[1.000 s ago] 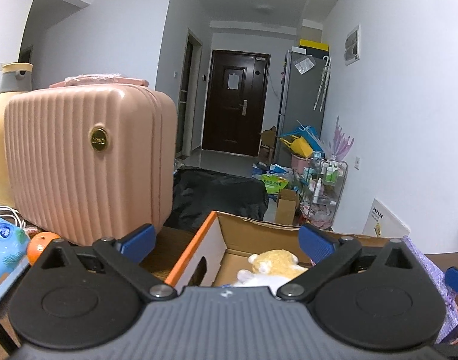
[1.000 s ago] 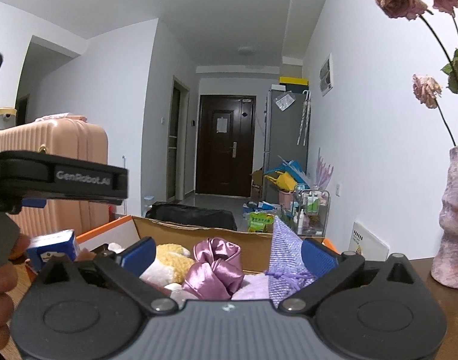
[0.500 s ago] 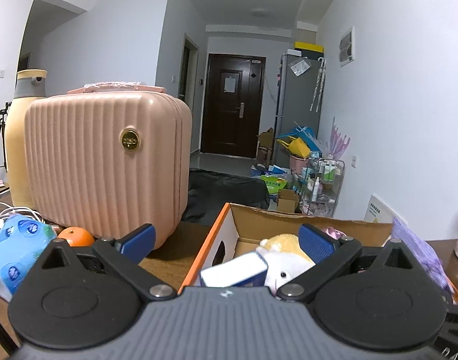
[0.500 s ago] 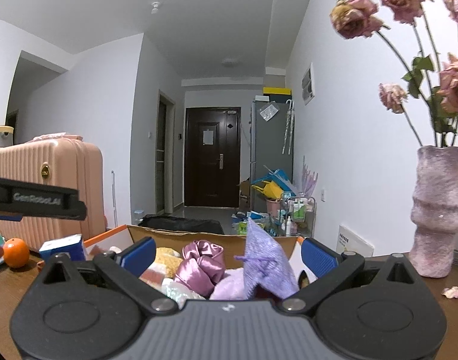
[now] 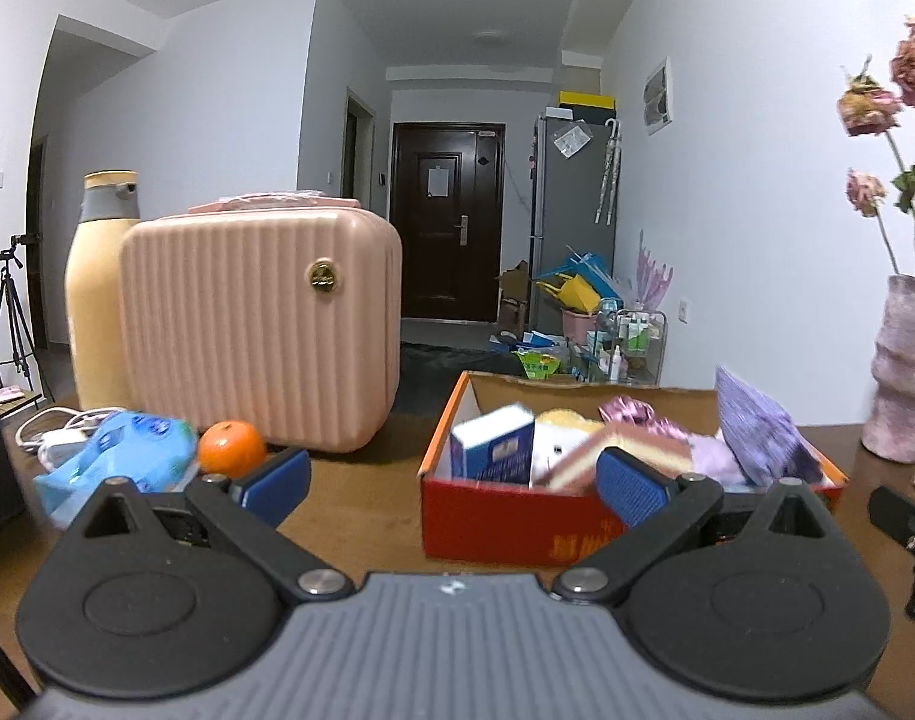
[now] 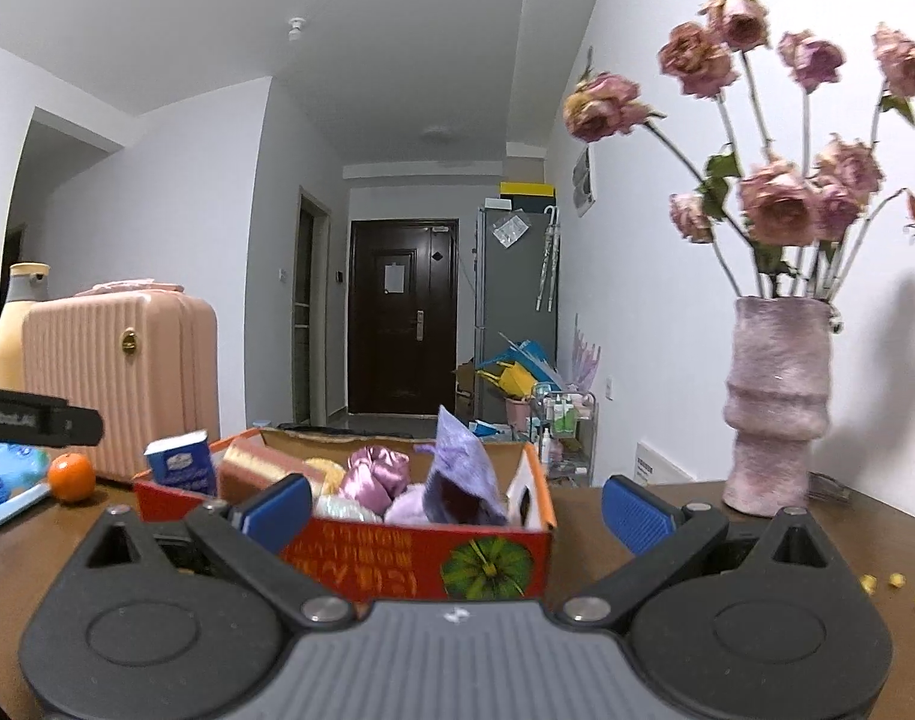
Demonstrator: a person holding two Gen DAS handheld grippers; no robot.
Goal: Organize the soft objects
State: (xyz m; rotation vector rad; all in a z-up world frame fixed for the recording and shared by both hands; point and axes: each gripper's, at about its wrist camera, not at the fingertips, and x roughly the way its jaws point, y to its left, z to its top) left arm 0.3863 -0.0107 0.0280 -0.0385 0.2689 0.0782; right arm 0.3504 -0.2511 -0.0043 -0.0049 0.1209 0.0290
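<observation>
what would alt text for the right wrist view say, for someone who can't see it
An open, empty right gripper faces a red cardboard box packed with soft items, among them a pink satin scrunchie and a purple knit pouch. A vase of dried roses stands to its right, a pink suitcase and an orange to its left.

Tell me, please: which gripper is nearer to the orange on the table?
Left. The left gripper sits just behind the orange; the right gripper is farther off, facing the red box.

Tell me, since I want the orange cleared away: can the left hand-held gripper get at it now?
Probably yes. The left hand-held gripper is open and empty, and the orange sits on bare table just ahead of its left finger, with nothing between.
</observation>
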